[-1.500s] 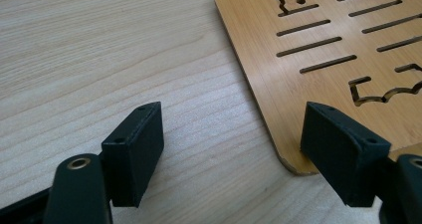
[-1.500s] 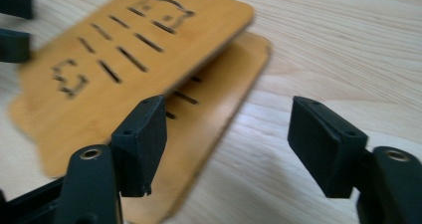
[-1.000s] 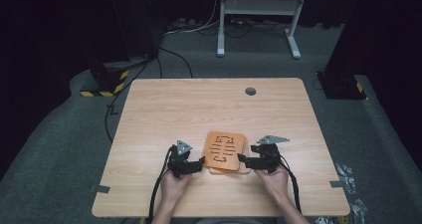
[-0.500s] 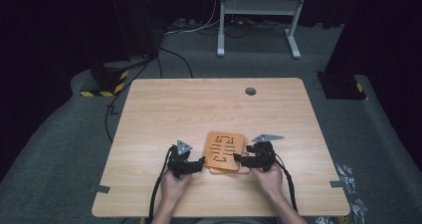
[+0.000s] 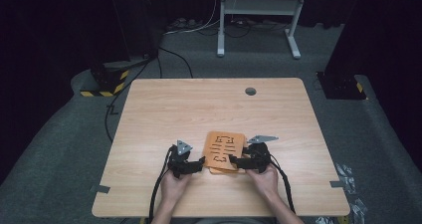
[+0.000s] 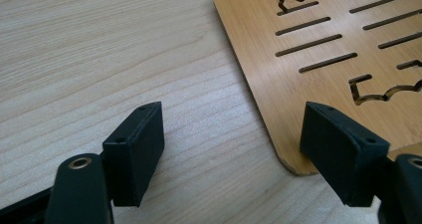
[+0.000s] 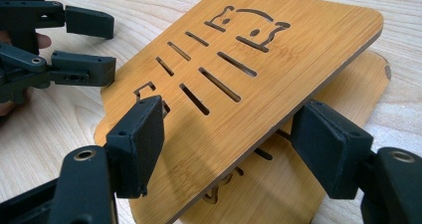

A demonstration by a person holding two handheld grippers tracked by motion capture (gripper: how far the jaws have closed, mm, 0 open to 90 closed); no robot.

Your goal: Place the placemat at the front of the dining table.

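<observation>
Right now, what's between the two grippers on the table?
The stacked bamboo boards lie between the left gripper and the right gripper, in the high view.

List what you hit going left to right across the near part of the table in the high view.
Left gripper → bamboo boards → right gripper, its jaws reaching onto the boards' right edge.
</observation>
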